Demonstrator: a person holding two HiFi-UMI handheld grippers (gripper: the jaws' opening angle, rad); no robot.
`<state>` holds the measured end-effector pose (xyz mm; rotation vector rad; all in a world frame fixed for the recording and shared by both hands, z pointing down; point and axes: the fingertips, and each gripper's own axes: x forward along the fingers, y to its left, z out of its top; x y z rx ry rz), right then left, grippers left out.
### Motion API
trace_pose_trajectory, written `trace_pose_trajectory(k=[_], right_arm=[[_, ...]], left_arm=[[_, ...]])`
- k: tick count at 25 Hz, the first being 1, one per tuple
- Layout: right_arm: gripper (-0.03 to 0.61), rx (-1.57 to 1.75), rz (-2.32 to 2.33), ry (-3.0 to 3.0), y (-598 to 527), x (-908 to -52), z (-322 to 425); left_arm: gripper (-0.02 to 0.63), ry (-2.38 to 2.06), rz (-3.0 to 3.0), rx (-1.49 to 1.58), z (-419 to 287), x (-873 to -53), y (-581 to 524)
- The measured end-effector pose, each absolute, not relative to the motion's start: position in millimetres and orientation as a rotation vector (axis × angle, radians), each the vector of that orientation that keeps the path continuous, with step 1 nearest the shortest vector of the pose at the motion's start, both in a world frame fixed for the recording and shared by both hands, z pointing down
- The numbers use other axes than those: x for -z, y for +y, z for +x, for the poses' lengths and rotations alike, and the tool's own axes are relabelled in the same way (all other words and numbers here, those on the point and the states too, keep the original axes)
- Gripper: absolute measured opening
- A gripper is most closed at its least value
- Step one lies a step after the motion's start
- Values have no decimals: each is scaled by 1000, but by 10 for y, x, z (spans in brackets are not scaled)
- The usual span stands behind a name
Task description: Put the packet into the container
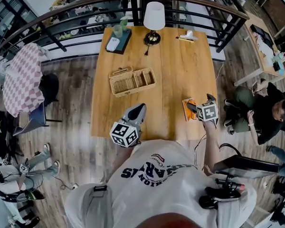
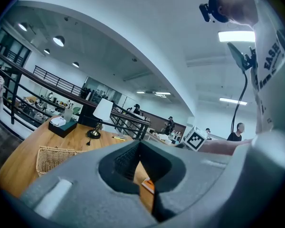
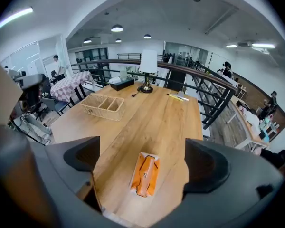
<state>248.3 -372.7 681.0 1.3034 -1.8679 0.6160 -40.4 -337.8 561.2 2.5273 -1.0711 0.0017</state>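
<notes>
An orange and white packet [image 3: 145,174] lies flat on the wooden table [image 1: 171,70] near its front right corner; it also shows as the packet [image 1: 188,109] in the head view. My right gripper [image 3: 143,163] hangs just above it, jaws wide apart, the packet below the gap and untouched. The wicker container [image 1: 132,81], with several compartments, sits mid-table; it shows again as the container [image 3: 103,106] and the container [image 2: 54,157]. My left gripper [image 2: 141,167] is shut with nothing in it, held near level at the table's front edge [image 1: 133,115].
A white table lamp [image 1: 153,22] stands at the far edge, with a dark tray holding a cup [image 1: 118,38] to its left and small items [image 1: 186,36] to its right. Railings [image 1: 61,13] run behind the table. A person sits on the floor at the right [image 1: 263,113].
</notes>
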Motion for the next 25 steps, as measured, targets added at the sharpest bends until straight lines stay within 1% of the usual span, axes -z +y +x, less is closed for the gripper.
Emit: trace_pose_trajectory(k=[8, 15, 25], right_arm=[[546, -740, 1199, -1688, -3698, -7842, 2766], [546, -808, 1198, -1575, -3688, -8578, 2949], [543, -881, 1143, -1491, -3521, -9157, 3013]], left_arm=[[-2, -1109, 2511, 4, -470, -5609, -3370], [-2, -1128, 2504, 2, -506, -5621, -3329], [-2, -1139, 2498, -14, -530, -5637, -3273]])
